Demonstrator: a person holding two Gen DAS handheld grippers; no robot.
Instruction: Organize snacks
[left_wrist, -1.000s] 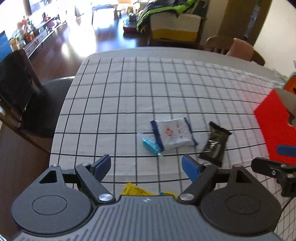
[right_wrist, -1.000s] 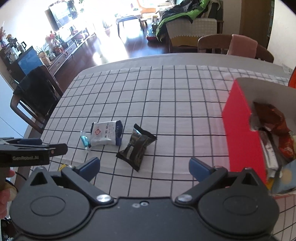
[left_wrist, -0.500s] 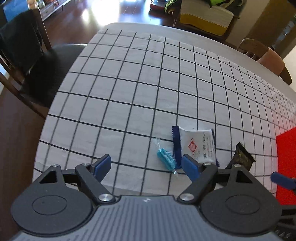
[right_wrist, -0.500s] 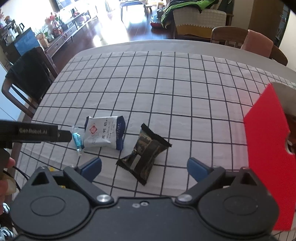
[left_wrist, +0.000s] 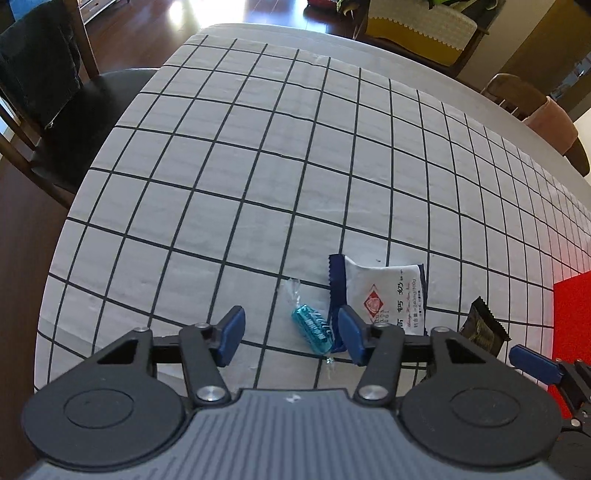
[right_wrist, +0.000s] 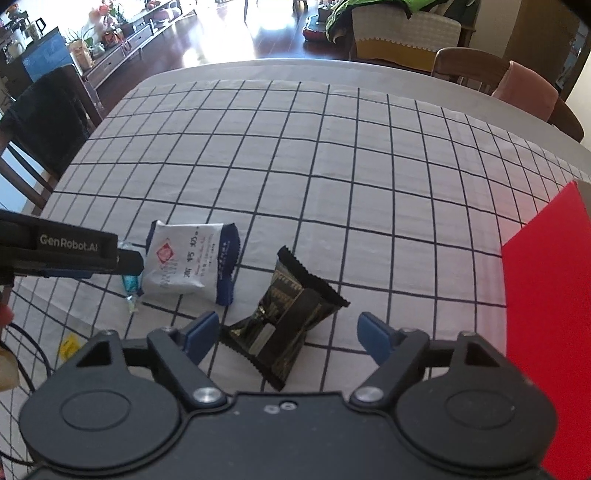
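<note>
Tilting steeply down, both hand-held grippers spread, jaws just closing: left (left_wrist: 288, 334) around blue candy (left_wrist: 312, 328), right (right_wrist: 286, 334) around black packet (right_wrist: 286, 321).

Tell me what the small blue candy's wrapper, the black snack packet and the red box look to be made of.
Small blue candy's wrapper: clear glossy film, seemingly cellophane; twisted see-through ends. Black snack packet: shiny plastic or foil film; it glints, with crimped zigzag ends. Red box: matte, flat and stiff, probably cardboard.
</note>
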